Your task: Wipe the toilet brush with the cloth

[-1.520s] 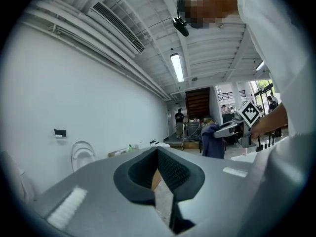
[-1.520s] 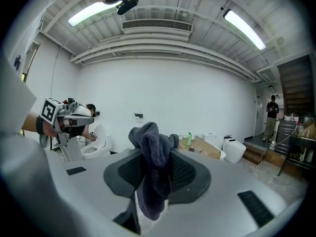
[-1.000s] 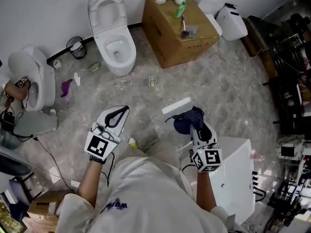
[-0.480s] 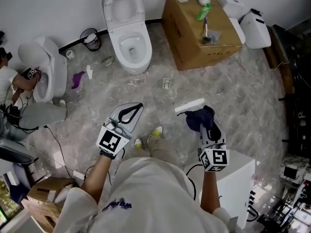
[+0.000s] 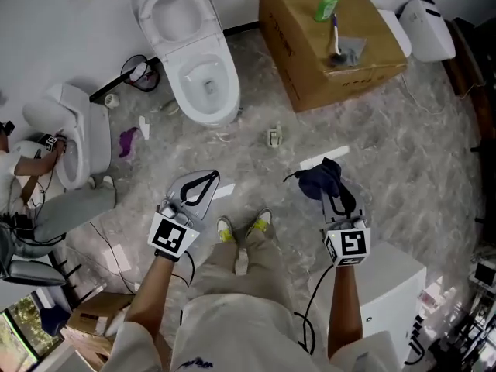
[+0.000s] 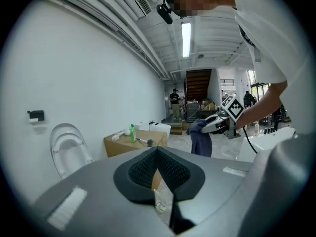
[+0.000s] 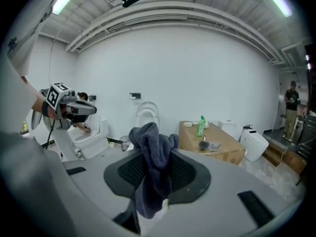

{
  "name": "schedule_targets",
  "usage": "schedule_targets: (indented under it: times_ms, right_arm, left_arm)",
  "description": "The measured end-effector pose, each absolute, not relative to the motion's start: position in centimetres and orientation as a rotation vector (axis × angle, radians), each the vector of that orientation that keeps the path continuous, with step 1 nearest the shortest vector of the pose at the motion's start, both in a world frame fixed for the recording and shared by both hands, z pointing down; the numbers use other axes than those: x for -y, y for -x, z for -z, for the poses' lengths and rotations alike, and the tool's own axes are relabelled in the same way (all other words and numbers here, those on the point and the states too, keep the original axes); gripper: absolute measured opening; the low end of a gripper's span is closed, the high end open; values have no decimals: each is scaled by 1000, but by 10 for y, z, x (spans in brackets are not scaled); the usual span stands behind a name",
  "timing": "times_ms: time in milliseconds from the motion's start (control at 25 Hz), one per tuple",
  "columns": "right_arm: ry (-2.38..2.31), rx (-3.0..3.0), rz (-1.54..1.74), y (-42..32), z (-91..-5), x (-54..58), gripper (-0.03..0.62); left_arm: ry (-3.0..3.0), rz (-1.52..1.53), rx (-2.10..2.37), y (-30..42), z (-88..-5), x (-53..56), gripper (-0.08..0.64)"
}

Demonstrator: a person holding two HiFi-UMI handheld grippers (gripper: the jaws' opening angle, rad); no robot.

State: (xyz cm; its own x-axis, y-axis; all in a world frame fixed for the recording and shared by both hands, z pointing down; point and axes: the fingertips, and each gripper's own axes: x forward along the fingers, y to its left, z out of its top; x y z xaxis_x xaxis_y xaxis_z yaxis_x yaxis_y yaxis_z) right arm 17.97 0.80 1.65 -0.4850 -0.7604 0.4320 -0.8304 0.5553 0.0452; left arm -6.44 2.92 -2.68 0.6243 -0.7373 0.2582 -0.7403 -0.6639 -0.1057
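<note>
Scene layout, head view: the person stands on a grey marble-patterned floor (image 5: 387, 161). Ahead stand a large brown cardboard box (image 5: 310, 76) and a white ceramic toilet (image 5: 225, 68), well apart from both grippers.

Left gripper (image 5: 208, 180): the fingers are together at the tips, with nothing between them; its own view confirms this.

Right gripper (image 5: 332, 194): the fingers are clamped on a dark blue terry cloth (image 7: 152, 152). The cloth is bunched above the fingers and hangs loose below them.

Task item: the toilet brush with a dark bristle head and a light handle (image 5: 336, 43) lies on top of the cardboard box, on a small grey rag (image 5: 355, 49), near a green plastic bottle (image 5: 327, 5). Neither gripper is near it. Judged status: wiping has not begun; the brush must be reached and secured first.

Hazards from this position:
- The cloth is held by a bunched fold only. A hard rub against the bristles could pull it free.
- The left fingers must part before they can take the handle. A low approach could pinch the grey rag with it.
- The green bottle stands close to the brush; a wide reach could tip it over.
- Small litter lies on the floor between the person and the box, which could cause a stumble.
</note>
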Motion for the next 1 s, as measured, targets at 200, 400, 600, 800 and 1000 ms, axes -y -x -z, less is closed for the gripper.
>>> schedule_targets:
  times_ms: [200, 400, 600, 800, 1000]
  right_arm:
    - [-1449, 2316, -262, -190, -97, 44, 115]
    - [-1525, 2278, -199, -177, -188, 78, 116]
    - [-1521, 2276, -97, -165, -277, 107, 116]
    - [-1544, 2297, -23, -174, -354, 140, 116]
    - [-1561, 2303, 94, -182, -406, 163, 115]
  left_arm:
    - [-2868, -485, 1171, 44, -72, 24, -2]
    - [-2916, -497, 1108, 31, -186, 65, -2]
    - [-2959, -447, 1094, 27, -291, 98, -2]
    - [-3002, -389, 1090, 18, -381, 131, -2]
    - [-3056, -334, 1031, 18, -444, 146, -2]
